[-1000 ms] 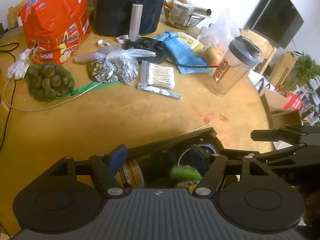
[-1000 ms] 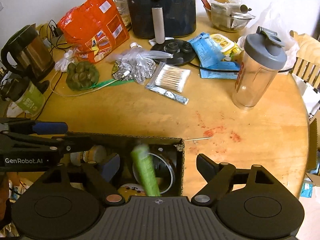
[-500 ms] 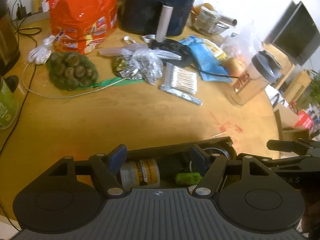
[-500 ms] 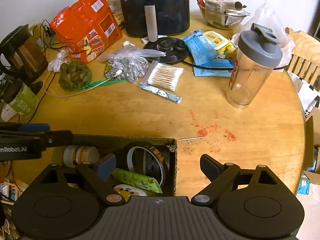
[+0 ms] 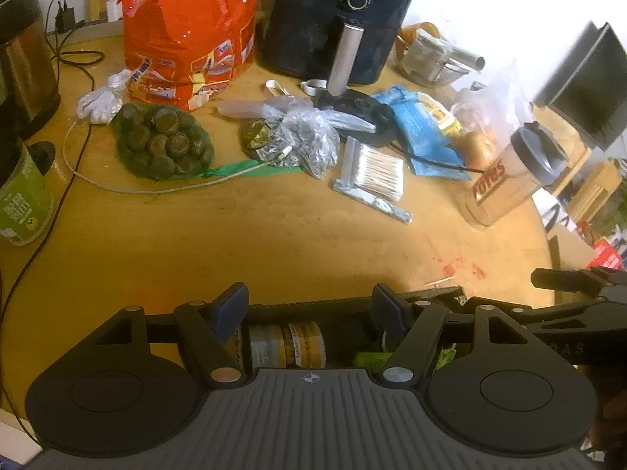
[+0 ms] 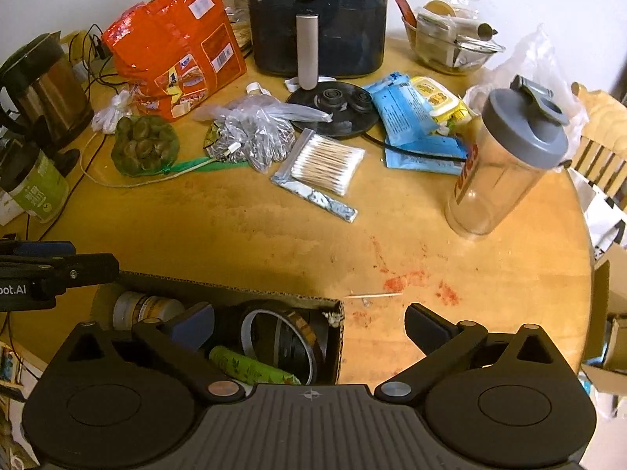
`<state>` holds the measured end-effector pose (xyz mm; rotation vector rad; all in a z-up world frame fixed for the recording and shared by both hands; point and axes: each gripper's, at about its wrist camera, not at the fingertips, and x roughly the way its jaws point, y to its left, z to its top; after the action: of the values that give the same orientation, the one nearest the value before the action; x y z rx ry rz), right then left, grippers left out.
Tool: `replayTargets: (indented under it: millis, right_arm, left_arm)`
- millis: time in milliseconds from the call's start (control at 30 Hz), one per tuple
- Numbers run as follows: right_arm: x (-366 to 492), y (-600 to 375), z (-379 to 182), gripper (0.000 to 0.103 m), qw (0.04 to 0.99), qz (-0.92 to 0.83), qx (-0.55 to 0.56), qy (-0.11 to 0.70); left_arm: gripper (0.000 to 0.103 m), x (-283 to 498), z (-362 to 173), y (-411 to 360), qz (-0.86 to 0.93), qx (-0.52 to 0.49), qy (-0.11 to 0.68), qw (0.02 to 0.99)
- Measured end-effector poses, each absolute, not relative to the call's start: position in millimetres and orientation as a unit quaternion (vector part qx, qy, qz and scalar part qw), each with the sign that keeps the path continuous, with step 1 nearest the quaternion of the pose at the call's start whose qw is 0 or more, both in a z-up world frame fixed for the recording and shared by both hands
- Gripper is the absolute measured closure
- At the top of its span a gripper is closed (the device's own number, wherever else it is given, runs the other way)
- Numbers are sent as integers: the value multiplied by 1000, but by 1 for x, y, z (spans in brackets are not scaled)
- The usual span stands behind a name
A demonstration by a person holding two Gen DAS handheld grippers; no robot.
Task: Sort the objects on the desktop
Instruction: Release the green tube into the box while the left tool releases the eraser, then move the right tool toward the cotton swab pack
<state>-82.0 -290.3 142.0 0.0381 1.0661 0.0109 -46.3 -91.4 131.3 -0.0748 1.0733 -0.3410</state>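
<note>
Now pick the next loose item for the box

Both tools are spread wide and hold nothing: the right tool (image 6: 309,323) hangs over the cardboard box (image 6: 337,337), the left tool (image 5: 309,305) at its far wall. Inside lie a green packet (image 6: 250,366), a tape roll (image 6: 282,337) and a pill bottle (image 6: 147,309). On the tabletop (image 6: 274,235), the cotton swab bag (image 6: 325,162) and foil sachet (image 6: 313,197) lie nearest. I would approach low, straddle the bag's narrow width and close gently.
</note>
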Motion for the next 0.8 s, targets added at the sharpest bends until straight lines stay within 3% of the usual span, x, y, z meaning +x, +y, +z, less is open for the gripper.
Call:
replayTargets:
  millis: [800]
  right_arm:
    - [-45, -315, 131, 0, 860, 39, -13, 509]
  left_arm:
    - [34, -48, 129, -98, -110, -54, 515, 848]
